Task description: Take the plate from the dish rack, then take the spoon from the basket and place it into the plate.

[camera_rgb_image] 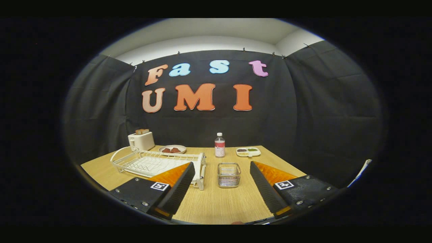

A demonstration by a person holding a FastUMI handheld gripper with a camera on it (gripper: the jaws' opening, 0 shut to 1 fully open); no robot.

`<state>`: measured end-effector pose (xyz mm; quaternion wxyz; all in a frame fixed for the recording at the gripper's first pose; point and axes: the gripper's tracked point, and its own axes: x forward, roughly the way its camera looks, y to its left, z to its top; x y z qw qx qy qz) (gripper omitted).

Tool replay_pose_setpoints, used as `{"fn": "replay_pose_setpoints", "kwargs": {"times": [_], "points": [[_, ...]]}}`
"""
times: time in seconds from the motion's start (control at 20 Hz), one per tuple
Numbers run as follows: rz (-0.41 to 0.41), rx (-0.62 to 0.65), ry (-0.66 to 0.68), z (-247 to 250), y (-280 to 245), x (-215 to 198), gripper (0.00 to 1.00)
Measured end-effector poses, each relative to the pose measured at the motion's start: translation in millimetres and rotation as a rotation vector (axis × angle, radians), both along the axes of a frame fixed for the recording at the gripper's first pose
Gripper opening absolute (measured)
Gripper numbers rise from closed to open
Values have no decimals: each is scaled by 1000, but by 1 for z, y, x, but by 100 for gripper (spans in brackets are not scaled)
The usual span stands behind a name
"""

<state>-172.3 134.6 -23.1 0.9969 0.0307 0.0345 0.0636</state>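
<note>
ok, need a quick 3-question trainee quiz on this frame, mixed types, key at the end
1. True or false: the claw is shut on the wire basket.
2. Which thing stands nearest the toaster? A) the bottle B) the dish rack C) the divided tray
3. Fill in: the round plate of food sits just behind the ____.

Key: 1 false, the claw is open and the basket stands just ahead, between the fingers. 2 B. 3 dish rack.
</note>
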Motion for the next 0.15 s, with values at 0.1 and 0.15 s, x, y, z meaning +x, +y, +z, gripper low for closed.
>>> {"fn": "replay_pose_setpoints", "kwargs": {"times": [0.1, 0.15], "points": [[3, 2, 5, -3, 0, -1, 98], [3, 3, 7, -4, -1, -1, 98]]}}
